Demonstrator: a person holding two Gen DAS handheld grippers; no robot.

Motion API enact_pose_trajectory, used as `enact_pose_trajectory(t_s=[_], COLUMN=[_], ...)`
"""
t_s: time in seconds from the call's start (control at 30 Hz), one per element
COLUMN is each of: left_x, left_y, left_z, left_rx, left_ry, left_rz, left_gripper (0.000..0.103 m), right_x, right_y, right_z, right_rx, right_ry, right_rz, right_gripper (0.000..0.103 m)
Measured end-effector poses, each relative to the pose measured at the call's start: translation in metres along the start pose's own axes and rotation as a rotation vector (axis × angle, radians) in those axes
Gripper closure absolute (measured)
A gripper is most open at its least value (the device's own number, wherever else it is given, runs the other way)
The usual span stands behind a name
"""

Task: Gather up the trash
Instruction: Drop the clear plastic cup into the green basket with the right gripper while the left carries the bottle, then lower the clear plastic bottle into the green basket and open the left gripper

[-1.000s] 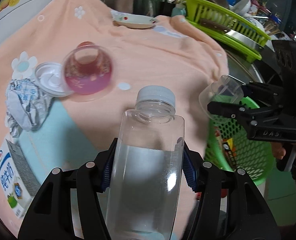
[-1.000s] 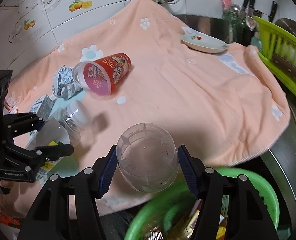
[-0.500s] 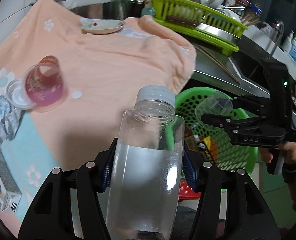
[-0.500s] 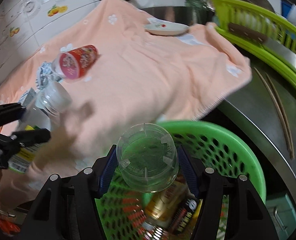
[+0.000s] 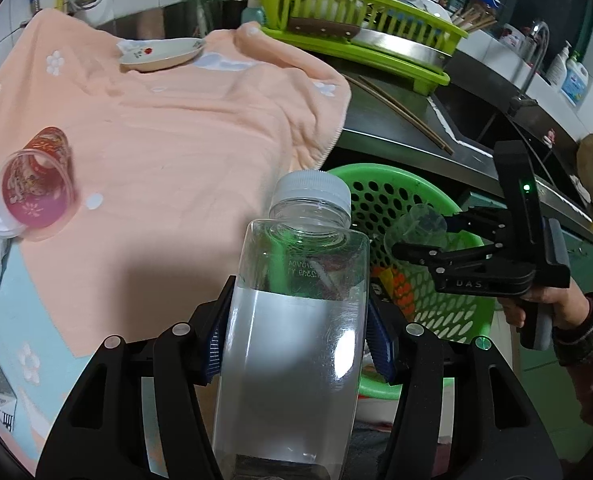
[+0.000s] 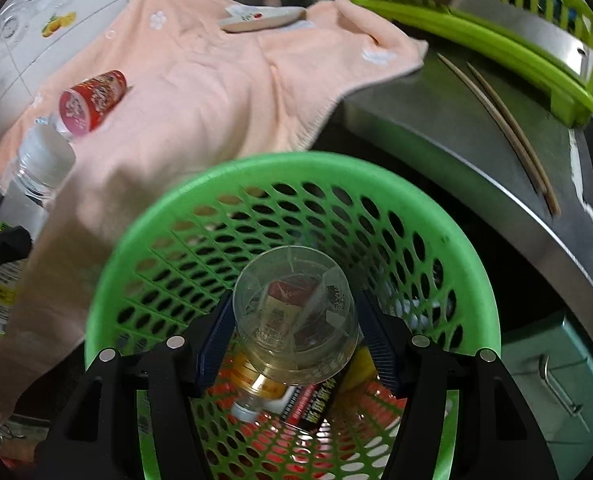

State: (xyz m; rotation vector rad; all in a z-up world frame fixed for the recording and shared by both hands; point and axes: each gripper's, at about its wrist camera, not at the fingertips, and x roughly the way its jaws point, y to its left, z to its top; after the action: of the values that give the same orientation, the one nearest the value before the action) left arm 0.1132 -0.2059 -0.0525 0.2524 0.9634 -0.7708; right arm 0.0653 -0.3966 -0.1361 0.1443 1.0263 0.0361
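The right gripper [image 6: 294,330] is pinching a clear plastic cup [image 6: 294,320] in its jaws and is now hanging inside the rim of the green basket [image 6: 472,280], where a second ago it was over the peach towel [image 6: 216,92]. The left gripper [image 5: 296,344] is clamping a capped bottle [image 5: 296,320], now nearer the basket, beside the worktop

Open mouth of green basket [image 6: 380,200] directly below, unobstructed at the rim; cans and wrappers [image 6: 296,396] piled only at its bottom. Far left, red cup [image 5: 36,192] lying on peach towel [image 5: 184,128]; far right, chopsticks [image 6: 508,132] and dish rack [image 6: 496,36] crowding the steel counter [image 6: 436,120].
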Motion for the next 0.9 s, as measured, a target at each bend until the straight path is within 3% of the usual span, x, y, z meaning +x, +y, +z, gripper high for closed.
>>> enact_pose_trajectory(t_s=[0.5,0.9], left_x=[0.016,0.039], left_y=[-0.029,-0.054], left_z=[0.009,0.016], left_rx=[0.033,0.043], left_ry=[0.017,0.044], left_rz=[-0.042,-0.083], left_gripper=[0.046,0.046], right_x=[-0.002,-0.036], right_y=[-0.017,-0.021], right_z=[-0.007,-0.011], right_rx=[0.036,0.036], right_ry=[-0.001,-0.078], right_rz=[-0.009,-0.001], right_gripper=[0.041,0.038])
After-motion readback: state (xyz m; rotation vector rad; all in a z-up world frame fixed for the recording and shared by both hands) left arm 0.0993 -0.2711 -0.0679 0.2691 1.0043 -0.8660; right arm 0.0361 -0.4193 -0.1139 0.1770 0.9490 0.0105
